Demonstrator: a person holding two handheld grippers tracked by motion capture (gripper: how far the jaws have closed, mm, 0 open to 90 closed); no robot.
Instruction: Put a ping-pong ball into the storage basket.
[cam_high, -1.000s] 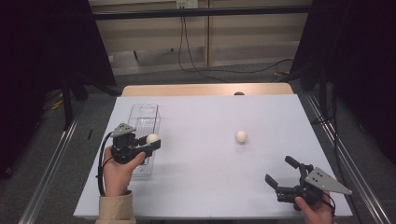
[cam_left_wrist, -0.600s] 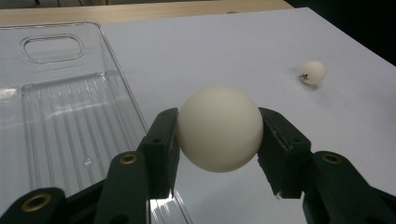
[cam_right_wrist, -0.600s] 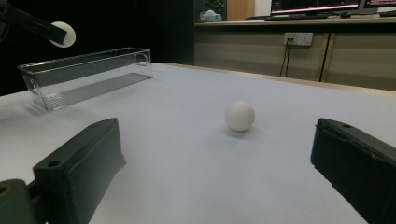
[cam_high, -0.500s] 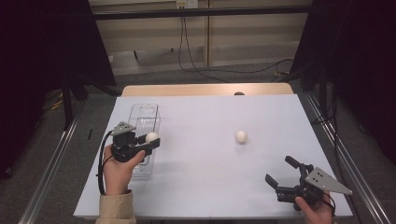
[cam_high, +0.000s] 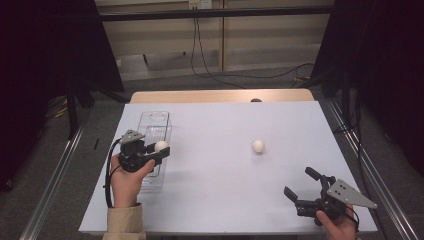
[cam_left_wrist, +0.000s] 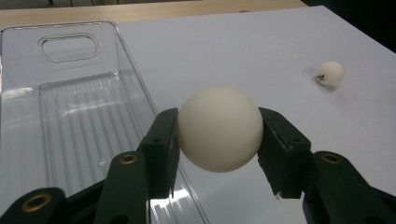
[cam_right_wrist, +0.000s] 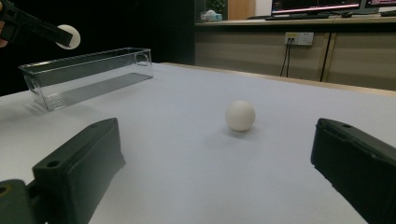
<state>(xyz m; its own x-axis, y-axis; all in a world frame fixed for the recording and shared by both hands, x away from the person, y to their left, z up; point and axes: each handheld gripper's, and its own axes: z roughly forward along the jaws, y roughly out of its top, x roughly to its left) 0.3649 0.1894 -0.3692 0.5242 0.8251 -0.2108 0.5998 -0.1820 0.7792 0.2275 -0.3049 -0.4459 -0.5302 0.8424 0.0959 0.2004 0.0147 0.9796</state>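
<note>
My left gripper (cam_high: 160, 150) is shut on a cream ball (cam_left_wrist: 219, 128), held in the air over the right rim of a clear plastic tray (cam_high: 154, 131) at the table's left. The same ball (cam_high: 161, 146) shows white in the high view, and small at the top left of the right gripper view (cam_right_wrist: 68, 36). A second cream ball (cam_high: 258, 146) lies on the white table right of centre, seen ahead between my right jaws (cam_right_wrist: 240, 115) and far off in the left gripper view (cam_left_wrist: 331, 73). My right gripper (cam_high: 301, 184) stands open near the front right corner, nothing between its jaws.
The clear tray (cam_left_wrist: 70, 116) is long, ribbed on its floor and has nothing in it. A wooden strip (cam_high: 220, 96) runs along the table's far edge. Metal rails flank the table on both sides. Cables hang behind it.
My left gripper has carried the ball a little toward the far side and higher over the tray's rim. The right gripper and the loose ball have not moved.
</note>
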